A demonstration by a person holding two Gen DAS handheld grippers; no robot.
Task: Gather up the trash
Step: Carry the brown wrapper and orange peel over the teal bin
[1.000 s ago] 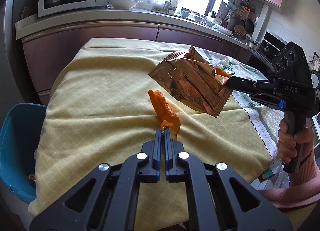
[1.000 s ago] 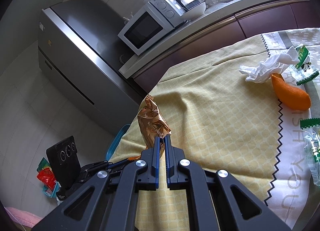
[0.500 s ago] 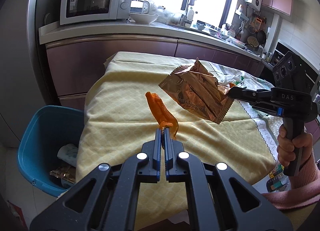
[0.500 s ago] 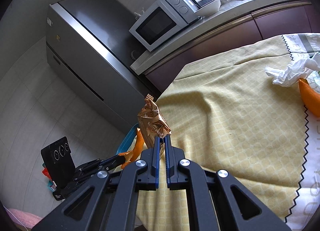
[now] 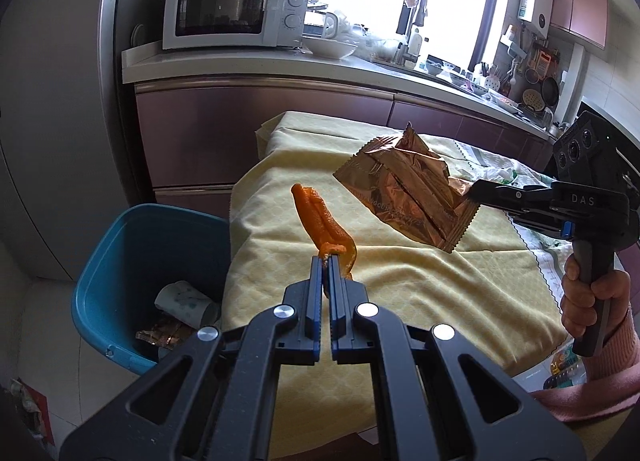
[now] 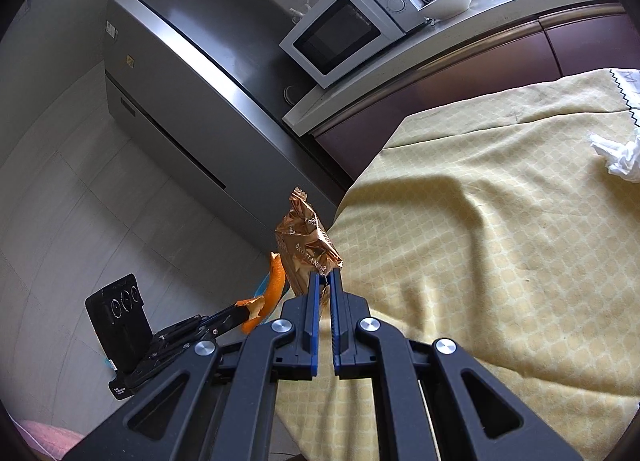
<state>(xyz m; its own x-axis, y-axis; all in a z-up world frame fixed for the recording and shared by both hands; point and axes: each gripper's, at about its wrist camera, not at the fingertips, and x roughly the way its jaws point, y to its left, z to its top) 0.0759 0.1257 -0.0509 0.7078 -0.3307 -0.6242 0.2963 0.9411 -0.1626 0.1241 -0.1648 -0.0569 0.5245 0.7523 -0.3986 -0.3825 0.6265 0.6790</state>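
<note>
My left gripper (image 5: 329,261) is shut on an orange peel (image 5: 320,217) and holds it in the air over the left edge of the table. My right gripper (image 6: 325,275) is shut on a crumpled copper foil wrapper (image 6: 306,241) and holds it above the table edge; the wrapper (image 5: 404,189) and right gripper (image 5: 474,191) also show in the left wrist view. The peel (image 6: 269,293) and left gripper (image 6: 236,311) show in the right wrist view. A blue bin (image 5: 120,269) stands on the floor to the left of the table, with a paper cup and wrappers inside.
The table has a yellow cloth (image 5: 420,281). A crumpled white tissue (image 6: 618,155) lies on it at the far right. A counter with a microwave (image 5: 236,11) runs behind, and a steel fridge (image 6: 172,73) stands left of it.
Both grippers have moved left toward the table edge with their trash. The blue bin has come fully into the left wrist view.
</note>
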